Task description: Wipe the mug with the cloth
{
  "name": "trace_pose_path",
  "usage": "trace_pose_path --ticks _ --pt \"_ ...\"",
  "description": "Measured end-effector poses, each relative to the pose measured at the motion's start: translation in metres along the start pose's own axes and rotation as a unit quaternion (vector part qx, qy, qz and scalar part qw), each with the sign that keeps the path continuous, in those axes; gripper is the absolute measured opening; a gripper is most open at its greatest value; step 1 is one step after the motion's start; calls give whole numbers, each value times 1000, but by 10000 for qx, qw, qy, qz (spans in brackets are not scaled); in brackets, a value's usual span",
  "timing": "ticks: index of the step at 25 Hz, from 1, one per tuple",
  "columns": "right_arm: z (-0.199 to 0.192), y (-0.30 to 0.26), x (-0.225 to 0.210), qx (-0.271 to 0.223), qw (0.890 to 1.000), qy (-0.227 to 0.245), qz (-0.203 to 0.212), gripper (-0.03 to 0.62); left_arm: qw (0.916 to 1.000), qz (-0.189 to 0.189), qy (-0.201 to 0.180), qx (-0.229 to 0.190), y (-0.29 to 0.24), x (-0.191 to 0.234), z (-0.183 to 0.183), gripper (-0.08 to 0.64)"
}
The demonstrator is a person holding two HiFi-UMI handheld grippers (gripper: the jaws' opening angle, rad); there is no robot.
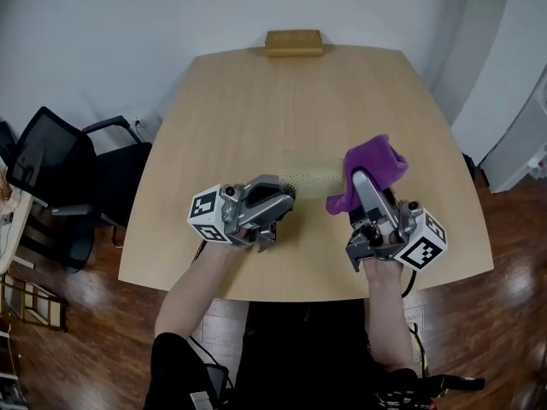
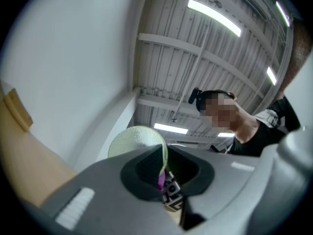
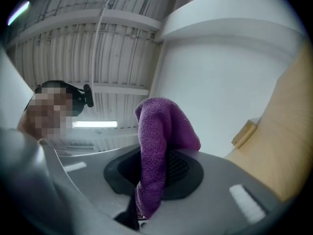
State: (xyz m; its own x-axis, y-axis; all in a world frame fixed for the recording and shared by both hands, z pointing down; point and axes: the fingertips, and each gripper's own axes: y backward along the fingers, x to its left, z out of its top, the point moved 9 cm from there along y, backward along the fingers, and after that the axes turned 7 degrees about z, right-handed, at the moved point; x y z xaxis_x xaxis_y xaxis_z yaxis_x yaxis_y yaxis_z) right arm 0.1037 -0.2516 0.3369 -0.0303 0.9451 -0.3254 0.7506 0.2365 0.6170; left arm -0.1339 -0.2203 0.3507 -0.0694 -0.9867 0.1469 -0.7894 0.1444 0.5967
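A pale yellow-green speckled mug (image 1: pixel 314 178) lies sideways just above the table between the two grippers. My left gripper (image 1: pixel 286 195) is shut on its rim. In the left gripper view the thin mug (image 2: pixel 133 140) wall runs down between the jaws of the left gripper (image 2: pixel 164 169). A purple cloth (image 1: pixel 376 167) is bunched at the tip of my right gripper (image 1: pixel 360 180), just right of the mug's far end. In the right gripper view the cloth (image 3: pixel 159 131) stands up out of the shut right gripper (image 3: pixel 152 174) and hides the pads.
The round-edged wooden table (image 1: pixel 256 109) carries a small wooden block (image 1: pixel 294 42) at its far edge. A black office chair (image 1: pixel 60 173) stands to the left of the table. The person's forearms reach in from the near edge.
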Motion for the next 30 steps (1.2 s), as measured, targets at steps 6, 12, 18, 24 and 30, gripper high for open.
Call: trace_pose_path --ticks 6,12,18,24,30 --pt "-11 22 -26 -155 9952 -583 -776 54 9998 69 -8 -163 0 2 6 44" --pt "1 3 10 -493 9981 -184 331 54 9997 184 63 -115 2 4 3 44" --pt "-35 33 -37 -888 9756 -1918 -589 54 9976 105 144 -675 7 4 11 44" --pt "-76 5 -17 -2200 8713 -4312 811 54 9967 -55 -320 -747 3 -7 14 44" --pt "-125 -16 -8 -1163 8794 -4590 501 54 9957 -735 -502 -272 3 -22 1 48"
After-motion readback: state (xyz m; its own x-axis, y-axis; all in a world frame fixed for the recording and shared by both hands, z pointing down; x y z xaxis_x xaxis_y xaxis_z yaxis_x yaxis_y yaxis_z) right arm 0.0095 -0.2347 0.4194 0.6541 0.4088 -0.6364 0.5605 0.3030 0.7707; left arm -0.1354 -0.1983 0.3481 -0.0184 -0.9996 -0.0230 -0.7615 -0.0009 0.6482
